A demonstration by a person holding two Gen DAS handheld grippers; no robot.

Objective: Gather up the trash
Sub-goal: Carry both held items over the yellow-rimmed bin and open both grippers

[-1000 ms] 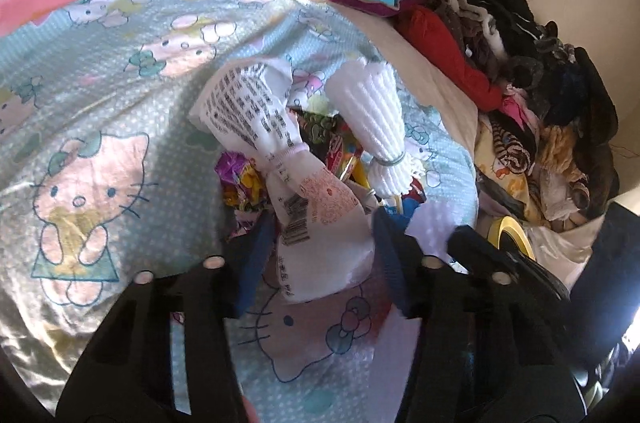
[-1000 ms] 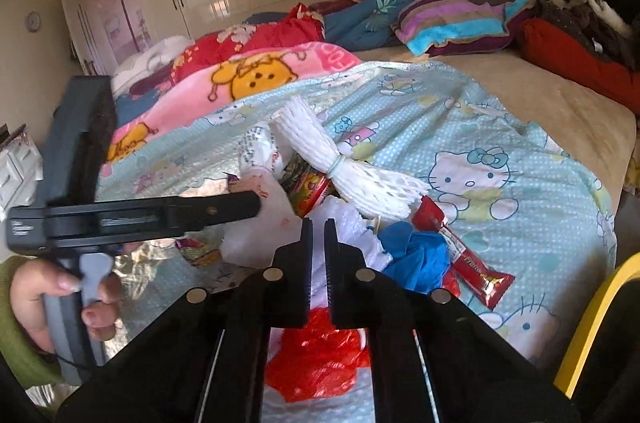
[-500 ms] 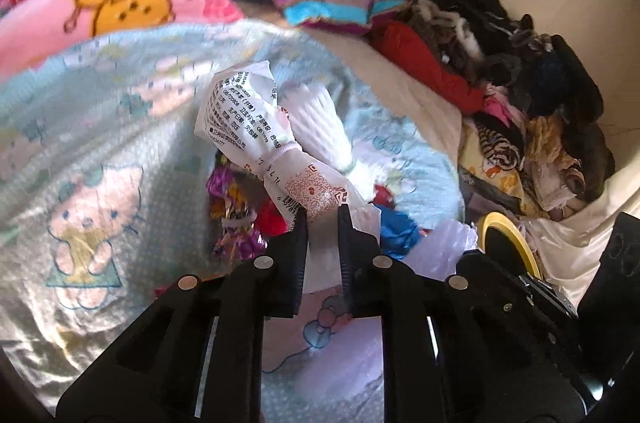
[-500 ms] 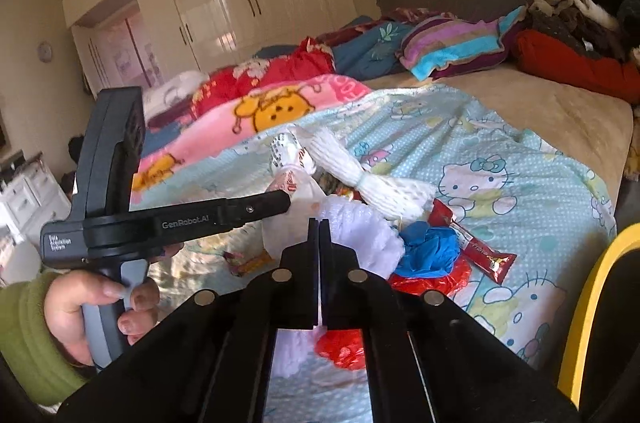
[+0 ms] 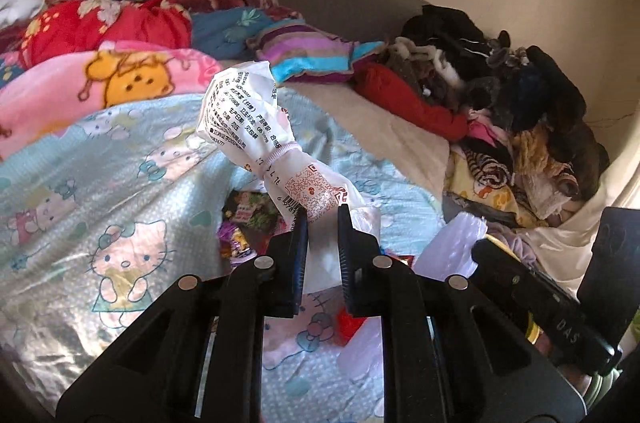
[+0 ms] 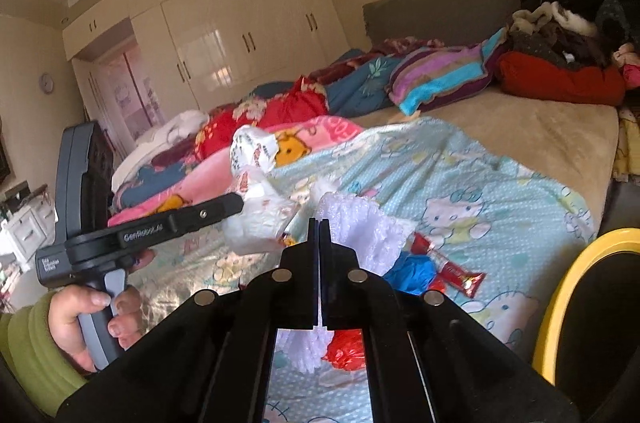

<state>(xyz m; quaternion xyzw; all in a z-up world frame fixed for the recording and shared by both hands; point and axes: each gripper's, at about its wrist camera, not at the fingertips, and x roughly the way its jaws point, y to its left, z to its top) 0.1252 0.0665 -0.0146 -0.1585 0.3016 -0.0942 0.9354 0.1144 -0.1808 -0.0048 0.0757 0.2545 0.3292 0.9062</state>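
- At the far left of the right wrist view, your left hand point(image 6: 86, 319), cuffed in a green sleeve point(image 6: 24, 347), wraps the grey handle of the left gripper point(image 5: 322, 223).
- That tool's flat black fingers are clamped on the lower end of a crinkled white plastic package point(image 5: 266, 139) printed with black text and a red code patch; it is cinched at the waist and flares upward, held clear above the bedding.
- Below it, glossy snack wrappers point(image 5: 248, 219) in purple and green lie crumpled on the blue Hello Kitty quilt point(image 5: 120, 191), a thin, faintly shiny sheet.
- Your right gripper point(image 6: 319, 227) has its fingers pressed together on a white foam net sleeve point(image 6: 362, 231), a lacy mesh tube that fans out above the tips and hangs below them.
- Just right of the foam, a scrunched blue plastic piece point(image 6: 414, 271) touches a long red foil bar wrapper point(image 6: 452, 267), both on the quilt; a crumpled red plastic bag point(image 6: 346, 347) lies under the gripper.
- A smooth yellow bin rim point(image 6: 560, 283) curves at the right edge.
- Behind, a fleecy pink cartoon blanket point(image 5: 100, 91), a striped pillow point(image 5: 308, 55) and a heap of dark clothes point(image 5: 512, 95) cover the bed.
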